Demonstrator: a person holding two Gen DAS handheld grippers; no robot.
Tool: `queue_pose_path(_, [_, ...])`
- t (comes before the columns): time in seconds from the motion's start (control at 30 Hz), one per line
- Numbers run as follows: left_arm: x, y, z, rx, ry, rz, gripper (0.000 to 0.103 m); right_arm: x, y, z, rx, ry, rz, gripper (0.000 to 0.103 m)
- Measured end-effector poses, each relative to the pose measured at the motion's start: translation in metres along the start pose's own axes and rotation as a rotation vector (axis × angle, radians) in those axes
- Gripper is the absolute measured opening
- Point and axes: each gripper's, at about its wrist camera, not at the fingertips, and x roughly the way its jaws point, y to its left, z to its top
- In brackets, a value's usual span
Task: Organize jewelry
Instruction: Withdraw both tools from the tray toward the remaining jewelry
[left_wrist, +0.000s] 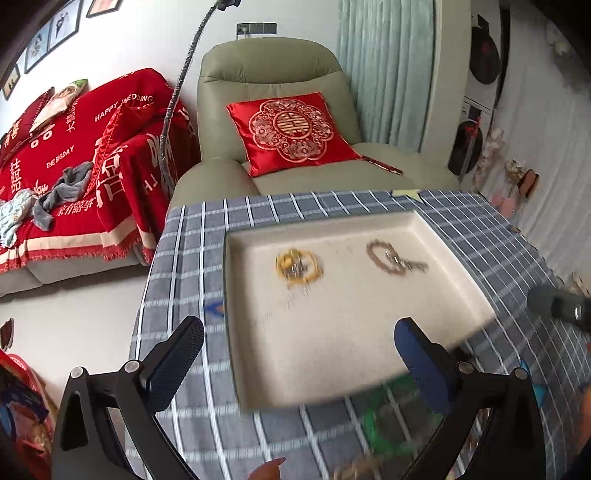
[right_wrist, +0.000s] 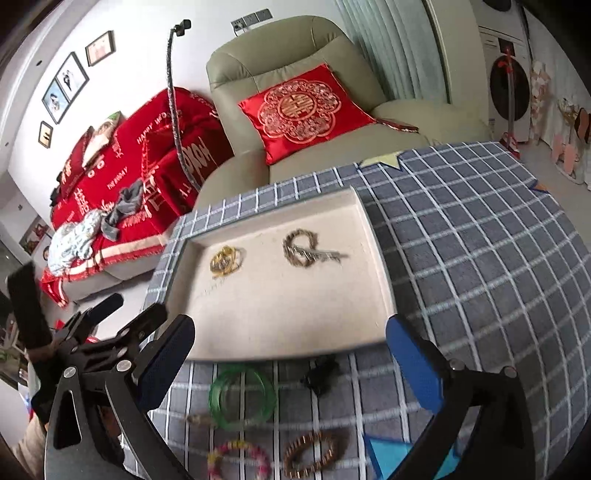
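A cream tray (left_wrist: 436, 295) (right_wrist: 373, 258) lies on the grey checked tablecloth (right_wrist: 480, 240). In it rest a gold bracelet pile (left_wrist: 298, 266) (right_wrist: 226, 260) and a brown beaded bracelet with a silver chain (left_wrist: 391, 258) (right_wrist: 304, 248). In front of the tray lie a green bangle (right_wrist: 242, 397) (left_wrist: 391, 424), a small dark piece (right_wrist: 321, 373), a pink and yellow bracelet (right_wrist: 238, 459) and a brown bead bracelet (right_wrist: 314, 456). My left gripper (left_wrist: 299, 369) hangs open over the tray's near edge, nothing between its fingers. My right gripper (right_wrist: 291, 365) is open above the loose pieces, empty.
A green armchair (left_wrist: 273, 110) with a red cushion (left_wrist: 291, 129) stands behind the table, and a sofa with a red throw (left_wrist: 74, 166) to its left. The left gripper's body (right_wrist: 92, 332) shows at the left edge of the right wrist view. A blue marker (right_wrist: 391, 454) lies near the table's front.
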Motion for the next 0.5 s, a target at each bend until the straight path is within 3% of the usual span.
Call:
queue_pose_path(0.4, [-0.042, -0.004, -0.068, 0.061, -0.004, 0.081, 0.103, -0.033, -0.008, -0.055, 0.020, 0.038, -0.008, 0.103])
queue_pose_path(0.5, [-0.039, -0.003, -0.083, 0.073, 0.051, 0.041, 0.103, -0.034, -0.011, -0.073, 0.023, 0.065, -0.029, 0.103])
